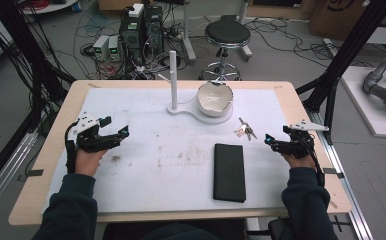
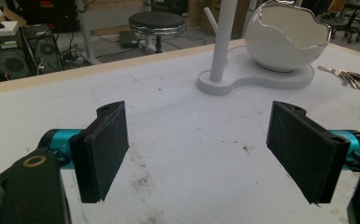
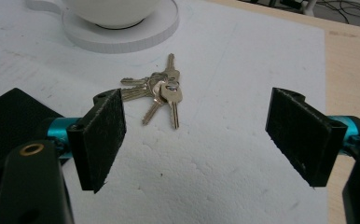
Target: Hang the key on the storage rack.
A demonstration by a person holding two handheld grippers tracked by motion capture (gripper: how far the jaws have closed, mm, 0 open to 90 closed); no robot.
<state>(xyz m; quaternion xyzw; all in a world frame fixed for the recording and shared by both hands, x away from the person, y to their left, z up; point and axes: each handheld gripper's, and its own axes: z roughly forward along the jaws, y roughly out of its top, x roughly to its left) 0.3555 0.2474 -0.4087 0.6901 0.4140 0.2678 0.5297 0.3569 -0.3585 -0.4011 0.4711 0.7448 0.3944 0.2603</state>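
Both tongs stand wide open and hold nothing: the left tongs (image 1: pixel 112 131) hover by the tabletop's (image 1: pixel 146 165) left edge, the right tongs (image 1: pixel 271 141) by its right edge, aimed at the keys. A white foam sheet (image 1: pixel 131 115) covers most of the tabletop. Toward the far edge stands a white stand (image 1: pixel 174 82) whose base carries a cracked-rim white bowl (image 1: pixel 214 98). A black flat case (image 1: pixel 229 171) lies toward the near edge, right of centre. The bunch of keys (image 3: pixel 162 93) lies between bowl and right tongs, just ahead of those open jaws. No writing is readable.
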